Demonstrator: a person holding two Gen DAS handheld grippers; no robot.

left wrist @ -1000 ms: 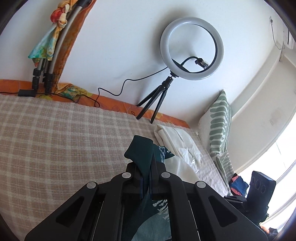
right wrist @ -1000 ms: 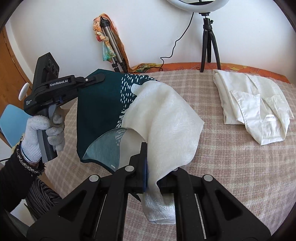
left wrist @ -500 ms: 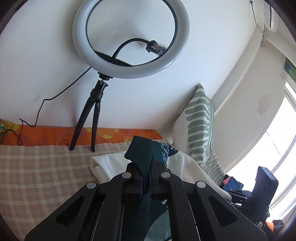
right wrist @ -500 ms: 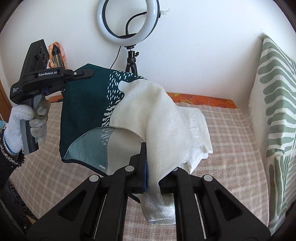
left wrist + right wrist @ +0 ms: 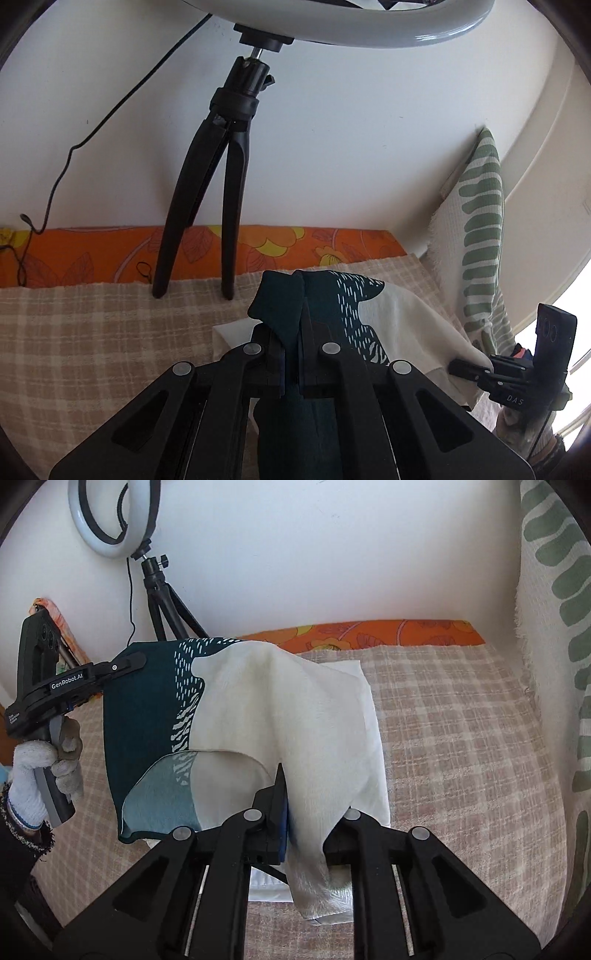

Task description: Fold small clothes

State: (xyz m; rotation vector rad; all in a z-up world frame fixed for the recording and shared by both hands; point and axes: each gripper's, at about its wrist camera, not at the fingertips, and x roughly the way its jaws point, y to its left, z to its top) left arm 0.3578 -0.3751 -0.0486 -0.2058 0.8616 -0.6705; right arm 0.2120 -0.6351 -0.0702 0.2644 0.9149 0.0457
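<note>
Both grippers hold one cloth [image 5: 236, 705] in the air above the bed [image 5: 461, 746], which has a checked beige cover. The cloth is dark teal on one side and cream on the other, with small white marks where the two colours meet. In the right wrist view, the left gripper [image 5: 138, 661] is at the middle left of the frame, and its jaws are closed on the teal corner. The right gripper [image 5: 306, 819] is at the lower centre, with its jaws closed on the cream edge, so the cloth hangs between them. Under the cloth lies a folded white garment [image 5: 369, 716] on the bed. A ring light [image 5: 110, 517] on a tripod [image 5: 218, 199] stands at the wall, and a green-patterned pillow [image 5: 476, 229] leans at the right.
</note>
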